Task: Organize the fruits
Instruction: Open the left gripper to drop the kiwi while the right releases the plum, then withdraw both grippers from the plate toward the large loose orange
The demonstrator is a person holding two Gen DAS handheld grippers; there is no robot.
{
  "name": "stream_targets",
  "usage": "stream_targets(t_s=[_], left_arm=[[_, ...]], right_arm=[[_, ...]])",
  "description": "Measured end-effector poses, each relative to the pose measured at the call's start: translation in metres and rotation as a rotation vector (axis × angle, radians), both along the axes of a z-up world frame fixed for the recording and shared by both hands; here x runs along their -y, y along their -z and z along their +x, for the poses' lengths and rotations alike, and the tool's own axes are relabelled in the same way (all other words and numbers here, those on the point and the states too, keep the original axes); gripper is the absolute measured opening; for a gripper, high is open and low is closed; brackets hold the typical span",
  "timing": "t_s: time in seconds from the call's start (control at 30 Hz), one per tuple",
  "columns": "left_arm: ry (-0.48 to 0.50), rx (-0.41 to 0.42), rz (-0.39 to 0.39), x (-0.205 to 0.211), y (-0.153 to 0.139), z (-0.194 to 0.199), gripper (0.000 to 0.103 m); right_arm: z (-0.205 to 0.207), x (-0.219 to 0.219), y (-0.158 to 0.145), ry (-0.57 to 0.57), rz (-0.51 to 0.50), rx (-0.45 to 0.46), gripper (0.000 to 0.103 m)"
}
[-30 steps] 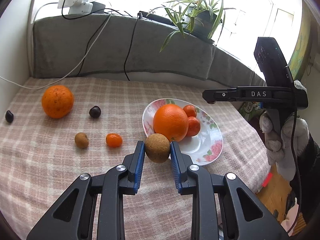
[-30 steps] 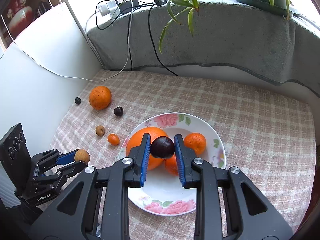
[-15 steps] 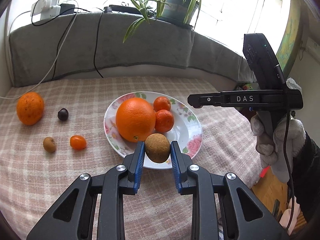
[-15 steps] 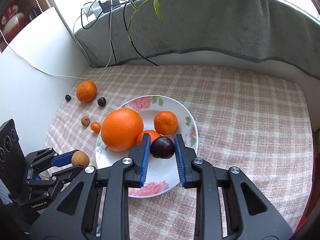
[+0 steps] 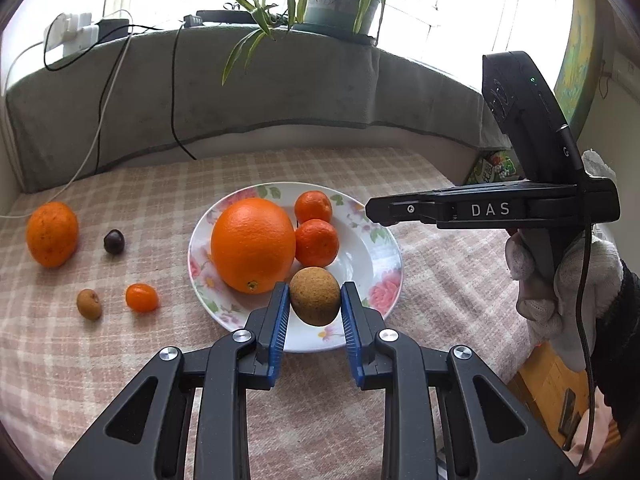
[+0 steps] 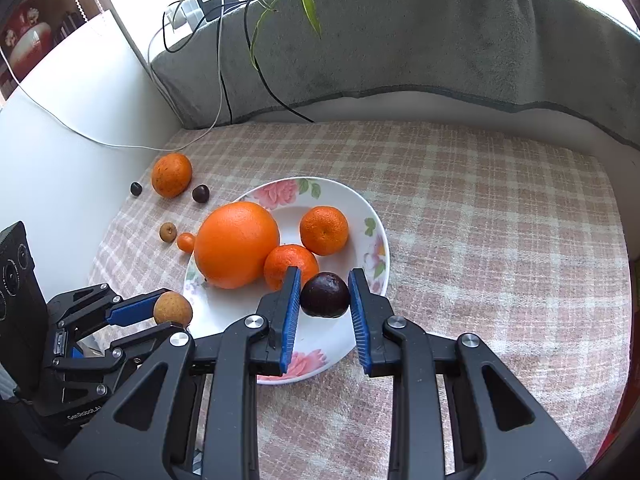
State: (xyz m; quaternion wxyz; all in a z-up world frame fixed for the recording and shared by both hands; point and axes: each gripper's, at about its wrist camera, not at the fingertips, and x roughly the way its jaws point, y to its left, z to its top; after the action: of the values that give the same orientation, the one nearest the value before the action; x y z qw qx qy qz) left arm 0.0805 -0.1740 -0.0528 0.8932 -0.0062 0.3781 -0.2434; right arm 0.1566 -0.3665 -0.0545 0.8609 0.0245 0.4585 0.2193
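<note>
Since a second ago both grippers have come forward over the floral plate (image 5: pixel 384 248). The left gripper (image 5: pixel 314 306) clamps a brown round fruit (image 5: pixel 315 296), its long axis roughly upright, between its blue pads above the plate's near rim. The right gripper (image 6: pixel 325 300) pinches a dark plum (image 6: pixel 325 294), slightly wider than tall, over the plate's right side. A large orange (image 6: pixel 236 245) and two tangerines (image 6: pixel 324 230) crowd the plate just beyond both jaws.

Bright daylight pours through the window (image 5: pixel 460 8), which is blown out white. Both views are sharp, with soft shadows, fisheye bending and dark corners.
</note>
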Motion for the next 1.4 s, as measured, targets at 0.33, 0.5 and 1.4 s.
stream_targets(t_s=[0.33, 0.5, 1.4], left_arm=[[-0.001, 0.018, 0.03, 0.008, -0.001, 0.005, 0.025], [-0.006, 0.018, 0.027, 0.007, -0.002, 0.007, 0.025], [-0.054, 0.062, 0.03, -0.01, -0.014, 0.001, 0.079]], right_arm=[[0.004, 0.004, 0.001, 0.006, 0.014, 0.001, 0.026], [0.004, 0.005, 0.0, 0.01, 0.024, 0.011, 0.05], [-0.006, 0.003, -0.021, 0.065, 0.027, 0.087, 0.083]])
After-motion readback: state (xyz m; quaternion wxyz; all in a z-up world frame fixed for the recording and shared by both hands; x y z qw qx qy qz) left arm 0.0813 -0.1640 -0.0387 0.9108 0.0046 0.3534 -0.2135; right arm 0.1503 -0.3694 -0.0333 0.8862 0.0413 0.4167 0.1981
